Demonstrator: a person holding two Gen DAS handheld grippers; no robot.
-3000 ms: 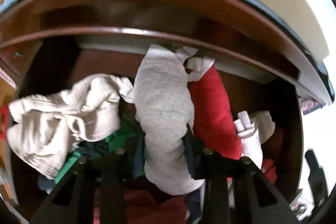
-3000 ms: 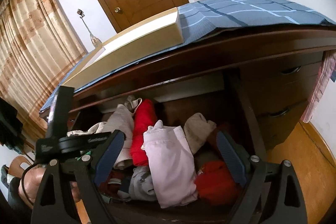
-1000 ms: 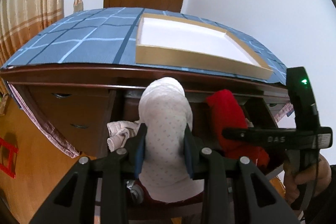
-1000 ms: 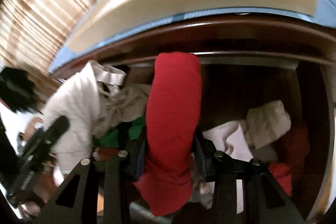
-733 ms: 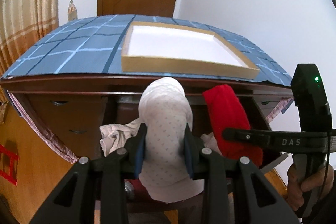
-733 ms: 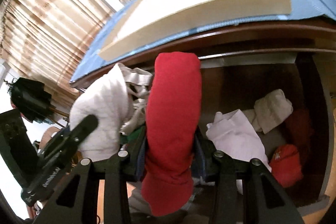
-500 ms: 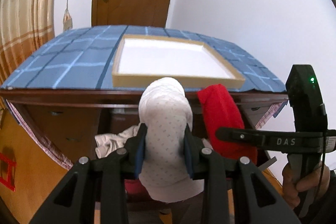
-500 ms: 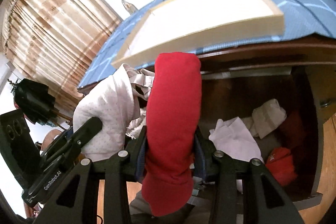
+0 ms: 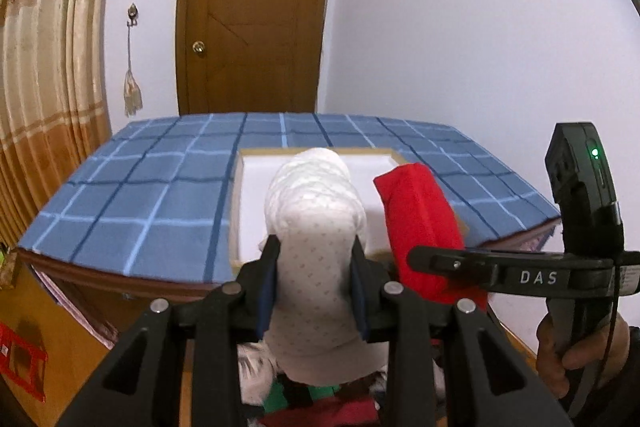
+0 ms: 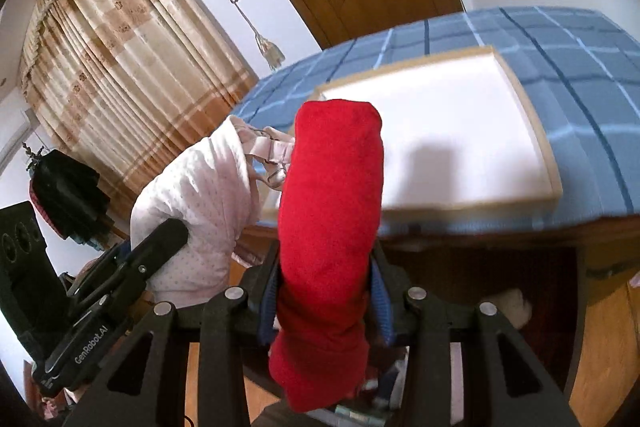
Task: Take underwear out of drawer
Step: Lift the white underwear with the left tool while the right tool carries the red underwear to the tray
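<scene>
The left gripper [image 9: 314, 277] is clamping a rolled white dotted cotton undergarment [image 9: 316, 223], holding it upright in front of the shallow white tray with a tan rim [image 9: 248, 203]. The right gripper [image 10: 324, 301] is squeezing a rolled red fabric undergarment [image 10: 332, 195] just beside it. Both rolls are standing above the blue checked cloth [image 9: 140, 187] covering the dresser. The open dark wooden drawer [image 10: 532, 287] is lying below.

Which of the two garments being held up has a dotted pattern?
The white garment in the left tool; the right tool holds a plain red garment.
</scene>
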